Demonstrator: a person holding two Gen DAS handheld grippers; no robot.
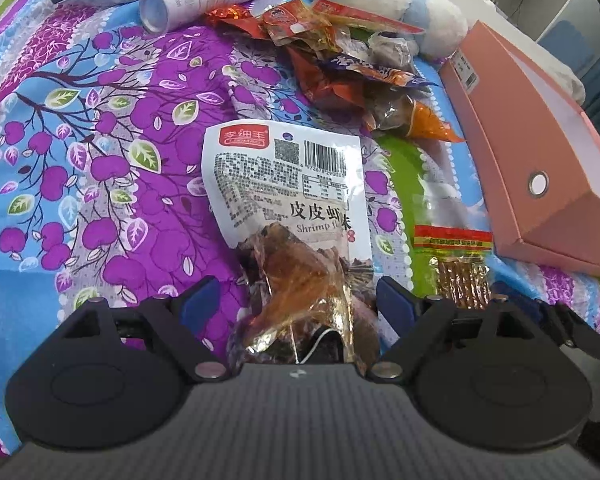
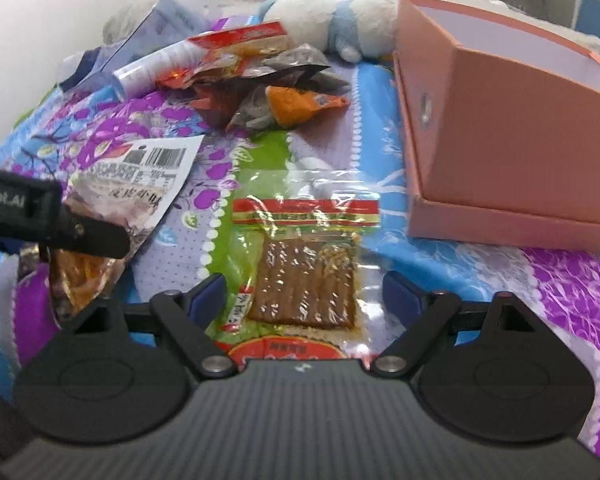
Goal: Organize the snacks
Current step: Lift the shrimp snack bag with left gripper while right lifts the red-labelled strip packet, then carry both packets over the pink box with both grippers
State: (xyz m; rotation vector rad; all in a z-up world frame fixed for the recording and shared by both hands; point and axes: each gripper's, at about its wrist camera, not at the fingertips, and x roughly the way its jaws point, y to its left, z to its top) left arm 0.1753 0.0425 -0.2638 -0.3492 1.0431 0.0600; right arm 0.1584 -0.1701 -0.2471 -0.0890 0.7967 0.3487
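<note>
A white shrimp-flavour snack packet with a barcode (image 1: pixel 288 184) lies on the purple floral bedspread (image 1: pixel 100 168), its lower end hidden between the spread fingers of the left gripper (image 1: pixel 296 300). The right gripper (image 2: pixel 310 292), jaws likewise apart, straddles a clear packet of brown strips (image 2: pixel 304 280). Only the right view shows this packet whole, near the pink cardboard box (image 2: pixel 500 128).

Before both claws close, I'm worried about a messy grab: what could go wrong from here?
The shrimp snack packet is crinkly between the open left claw; it may slip or buckle. The clear tofu packet lies flat on the bedsheet, so the open right claw may pinch fabric.
</note>
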